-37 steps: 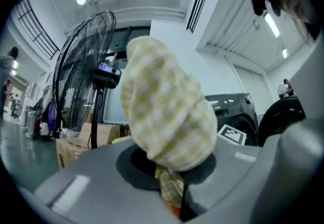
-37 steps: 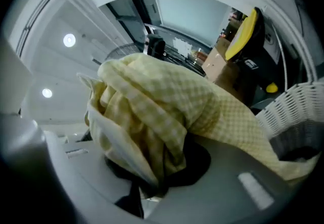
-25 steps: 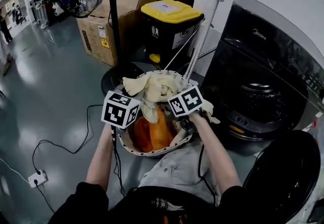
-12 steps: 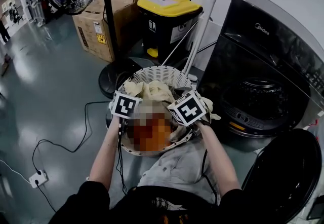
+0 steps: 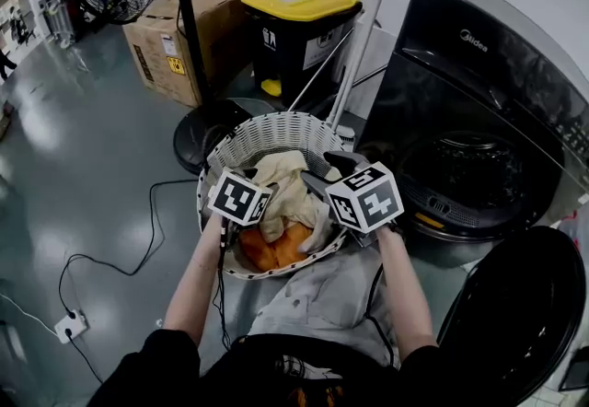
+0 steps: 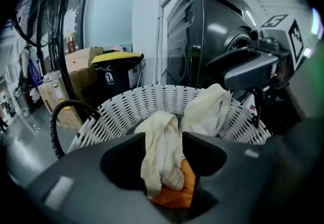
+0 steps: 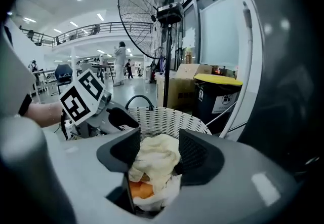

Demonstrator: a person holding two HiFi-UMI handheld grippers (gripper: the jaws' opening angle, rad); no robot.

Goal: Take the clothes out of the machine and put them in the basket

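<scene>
Left claw (image 6: pixel 164 139) is clenched on a cream cloth (image 6: pixel 161 152), which stands up between its jaws and hangs down over an orange garment (image 6: pixel 174 195) beneath. Right claw (image 7: pixel 159 142) is released. Its jaws stand apart and have just been closing a little. Cream cloth lies loosely between them with a dark gap at the right jaw, so the pads do not press on it. Both claws are held over the white wicker basket (image 5: pixel 276 131) and point down into it from the person's side. The basket sits on the grey floor (image 5: pixel 92 166) just in front of the person. Inside it the cream cloth lies heaped on top of the orange garment. Just to the right of the basket stands the black washing machine (image 5: pixel 479 110), its round door (image 5: pixel 520 313) swung open toward the person. Beyond the basket are a black bin (image 5: pixel 299 5) with a yellow lid and a cardboard box (image 5: pixel 175 37).
</scene>
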